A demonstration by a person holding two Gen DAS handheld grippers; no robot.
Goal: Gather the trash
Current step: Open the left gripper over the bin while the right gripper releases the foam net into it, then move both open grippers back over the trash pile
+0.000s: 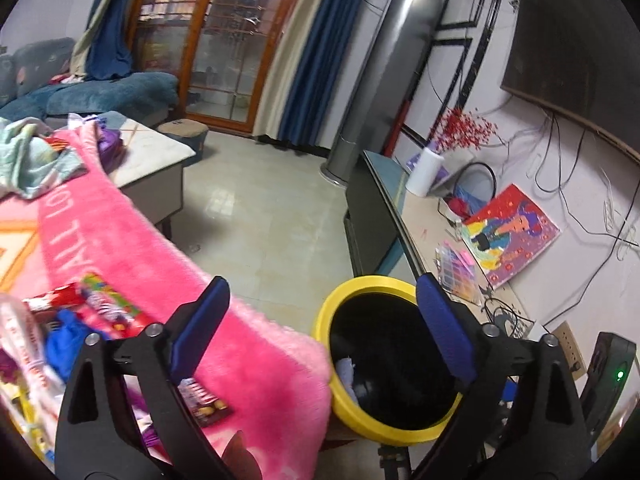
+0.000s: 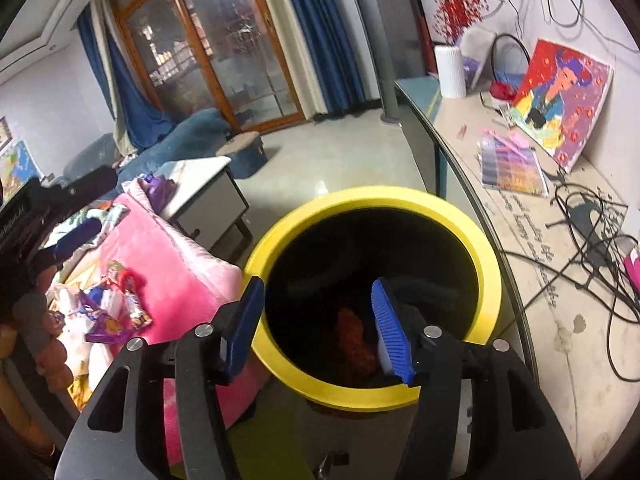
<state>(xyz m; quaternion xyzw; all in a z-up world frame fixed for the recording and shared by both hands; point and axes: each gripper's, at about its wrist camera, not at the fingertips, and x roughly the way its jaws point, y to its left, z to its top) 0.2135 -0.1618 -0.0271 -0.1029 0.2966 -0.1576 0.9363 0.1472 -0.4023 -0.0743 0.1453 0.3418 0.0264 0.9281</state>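
A yellow-rimmed trash bin (image 1: 360,292) with a black liner stands beside the pink blanket (image 1: 256,360); it also shows in the right wrist view (image 2: 486,264). My left gripper (image 1: 324,320) is open and empty, above the blanket's edge and the bin. My right gripper (image 2: 318,320) is open and empty, right over the bin mouth. An orange-red piece of trash (image 2: 352,340) and something white (image 1: 346,368) lie inside the bin. Several snack wrappers (image 2: 116,308) lie on the blanket to the left; they also show in the left wrist view (image 1: 100,304).
A TV cabinet (image 1: 420,232) with a white vase (image 1: 424,172), a colourful painting (image 1: 512,232), bead boxes and cables runs along the right. A low table (image 1: 152,148) and blue sofa (image 1: 112,92) stand to the left. Tiled floor (image 1: 264,208) lies between.
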